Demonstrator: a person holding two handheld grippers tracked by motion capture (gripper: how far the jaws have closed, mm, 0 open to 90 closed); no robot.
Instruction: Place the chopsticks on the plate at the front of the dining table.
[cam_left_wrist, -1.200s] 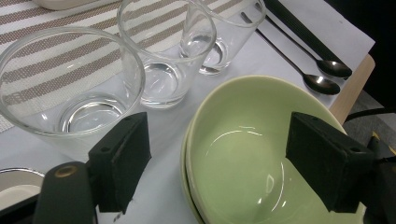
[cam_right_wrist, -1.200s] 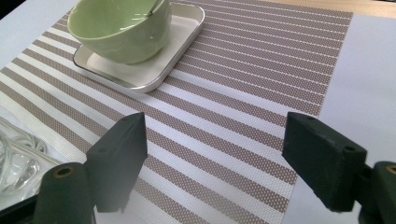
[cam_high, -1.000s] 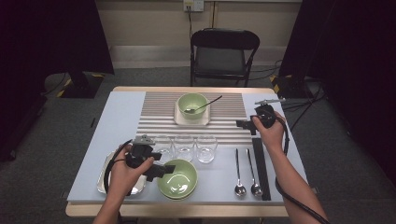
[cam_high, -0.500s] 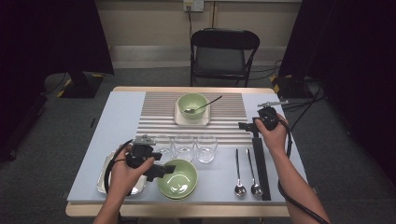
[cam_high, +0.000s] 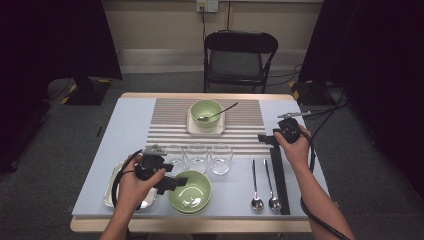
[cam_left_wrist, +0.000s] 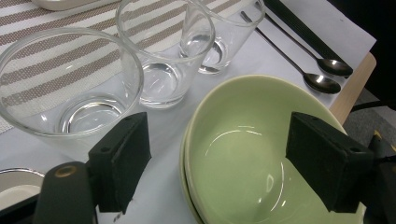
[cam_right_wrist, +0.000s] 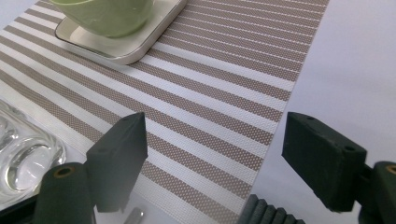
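Near green bowl (cam_high: 190, 191) sits at six o'clock on the table (cam_high: 115, 130), glossy, empty, seemingly stacked on a second one. Left gripper (cam_high: 178, 183) hovers over its nine o'clock rim, jaws spread wide, gripping nothing. Right gripper (cam_high: 263, 138) at three o'clock, wide open over the striped mat (cam_high: 240, 131).

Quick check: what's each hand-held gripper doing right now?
Left hand-held gripper: open, jaws astride the green bowl's rim.
Right hand-held gripper: open, empty, over the striped mat.

Right claw (cam_high: 266, 139) a touch nearer the person along the table's right side, jaws wide apart.
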